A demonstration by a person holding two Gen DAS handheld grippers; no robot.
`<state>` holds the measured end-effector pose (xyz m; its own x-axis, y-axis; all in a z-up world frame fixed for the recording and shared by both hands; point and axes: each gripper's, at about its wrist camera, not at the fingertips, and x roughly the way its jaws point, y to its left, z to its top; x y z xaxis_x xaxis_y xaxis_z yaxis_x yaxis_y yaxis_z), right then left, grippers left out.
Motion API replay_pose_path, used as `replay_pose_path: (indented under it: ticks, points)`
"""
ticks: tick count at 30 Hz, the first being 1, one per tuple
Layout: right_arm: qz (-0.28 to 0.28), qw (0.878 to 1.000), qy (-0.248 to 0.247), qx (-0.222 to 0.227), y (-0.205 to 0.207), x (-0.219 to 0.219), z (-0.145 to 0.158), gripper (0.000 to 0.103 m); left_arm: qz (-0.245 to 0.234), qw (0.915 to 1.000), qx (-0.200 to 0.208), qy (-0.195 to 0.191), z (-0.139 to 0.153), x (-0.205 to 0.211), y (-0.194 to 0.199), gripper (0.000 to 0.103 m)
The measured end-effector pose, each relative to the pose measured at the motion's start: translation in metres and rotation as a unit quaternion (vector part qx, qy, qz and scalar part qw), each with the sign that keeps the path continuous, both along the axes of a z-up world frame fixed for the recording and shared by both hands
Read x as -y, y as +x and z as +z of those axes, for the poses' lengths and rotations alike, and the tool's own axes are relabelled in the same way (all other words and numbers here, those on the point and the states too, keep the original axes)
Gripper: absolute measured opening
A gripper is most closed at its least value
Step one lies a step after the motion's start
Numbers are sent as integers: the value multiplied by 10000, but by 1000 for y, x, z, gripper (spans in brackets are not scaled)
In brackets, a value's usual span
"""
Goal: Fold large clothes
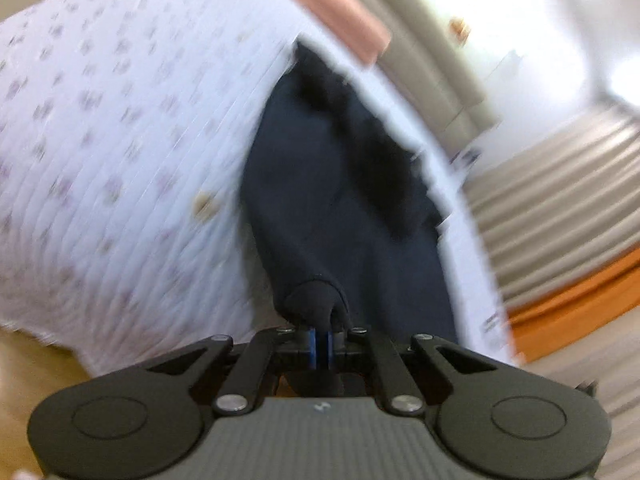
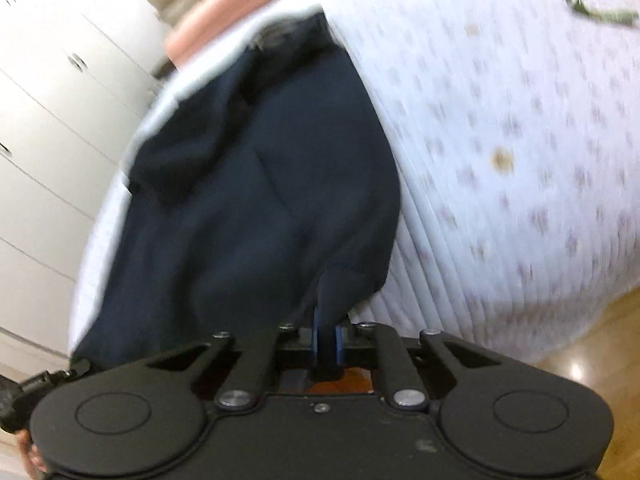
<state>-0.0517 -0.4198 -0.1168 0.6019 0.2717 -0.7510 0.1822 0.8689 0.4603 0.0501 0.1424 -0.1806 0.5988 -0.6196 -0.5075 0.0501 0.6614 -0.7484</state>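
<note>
A large dark navy garment point(image 1: 340, 184) lies lengthwise on a bed with a white quilted cover point(image 1: 120, 140). In the left wrist view my left gripper point(image 1: 320, 340) is shut on a bunched near corner of the garment, the cloth pinched between the blue pads. In the right wrist view the same navy garment point(image 2: 260, 184) stretches away over the white quilted cover point(image 2: 520, 140), and my right gripper point(image 2: 327, 340) is shut on a fold of its near edge. A fuzzy darker part, perhaps a collar, sits at the far end. Both pictures are blurred.
A pink roll-shaped cushion point(image 1: 336, 12) lies at the far end of the bed. White cupboard doors point(image 2: 48, 120) stand left of the bed. Wooden floor point(image 2: 592, 352) shows at the near right, an orange wooden edge point(image 1: 580, 300) beside the mattress. The other gripper's body point(image 2: 24, 392) shows at lower left.
</note>
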Motion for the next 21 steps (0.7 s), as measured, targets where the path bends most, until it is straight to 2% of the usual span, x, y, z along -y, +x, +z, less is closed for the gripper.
replay_pose_path:
  ticks: [3, 7, 10, 11, 12, 13, 16, 18, 21]
  points:
    - [-58, 9990, 141, 414, 13, 10, 31, 11, 151, 9983, 443, -353, 31, -5, 15, 5]
    - [-188, 9954, 154, 927, 60, 19, 65, 11, 265, 9954, 889, -236, 64, 2, 64, 6]
    - [-631, 9908, -16, 1195, 111, 24, 67, 12, 699, 9940, 838, 6, 71, 7, 115, 8]
    - [-850, 9894, -14, 1174, 125, 29, 61, 29, 816, 9933, 799, 148, 66, 9, 133, 11]
    - [-1129, 9883, -28, 1028, 141, 34, 52, 64, 928, 9930, 662, 295, 61, 10, 146, 11]
    - [-1364, 9873, -154, 804, 151, 37, 45, 71, 1047, 9927, 434, 422, 53, 11, 158, 10]
    - [-1311, 9879, -213, 800, 159, 43, 32, 73, 924, 9936, 246, 599, 32, 11, 170, 12]
    - [-1128, 9898, -485, 717, 159, 42, 23, 75, 709, 9948, 243, 694, 22, 8, 172, 12]
    - [-744, 9917, -891, 545, 154, 38, 7, 76, 515, 9971, 224, 513, 17, 2, 177, 13]
